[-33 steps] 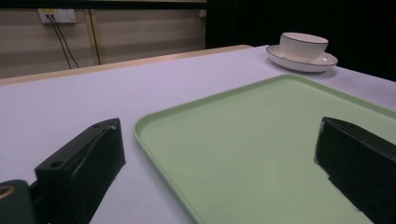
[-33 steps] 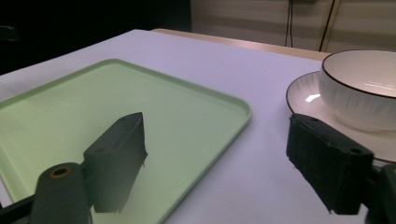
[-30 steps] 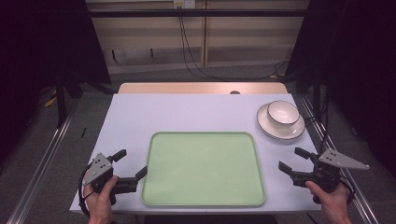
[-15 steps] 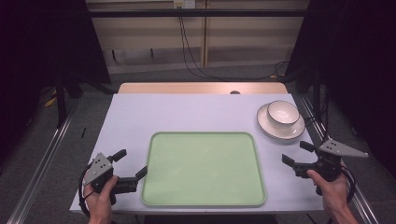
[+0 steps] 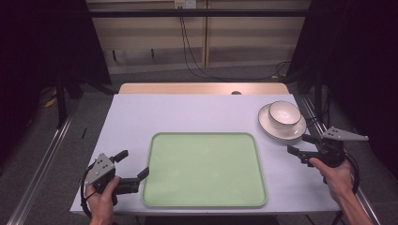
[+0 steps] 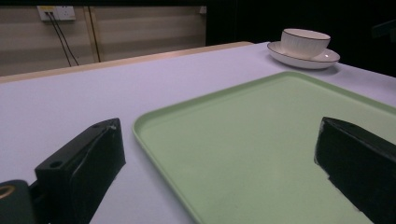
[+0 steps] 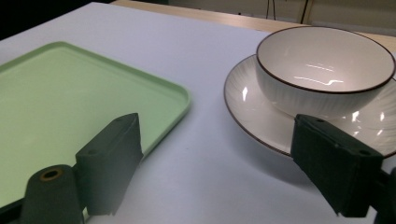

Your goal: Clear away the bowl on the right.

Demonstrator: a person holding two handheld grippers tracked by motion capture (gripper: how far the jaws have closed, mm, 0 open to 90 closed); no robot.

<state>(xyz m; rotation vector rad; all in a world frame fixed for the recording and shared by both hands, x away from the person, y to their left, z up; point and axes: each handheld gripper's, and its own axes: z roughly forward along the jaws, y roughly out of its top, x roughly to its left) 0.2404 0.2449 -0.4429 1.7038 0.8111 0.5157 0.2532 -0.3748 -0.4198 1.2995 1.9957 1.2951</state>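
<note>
One green tray (image 5: 204, 169), one bowl (image 5: 284, 113) on one saucer (image 5: 281, 128), far right. Right gripper (image 5: 302, 146) has crept toward them, its empty jaws closing slightly but wide; left gripper (image 5: 132, 165) unmoved, gaping, empty.

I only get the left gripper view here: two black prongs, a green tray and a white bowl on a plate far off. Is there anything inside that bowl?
Observer: No. The right gripper view looks down into the bowl, and it is empty.
Operator: Where is the other claw?
Observer: The right claw is just beside the near edge of the plate. Its jaws have just been closing a little, with nothing between them.
Operator: And who holds mine?
Observer: A person's hand grips the left claw, beside the near left corner of the tray.
</note>
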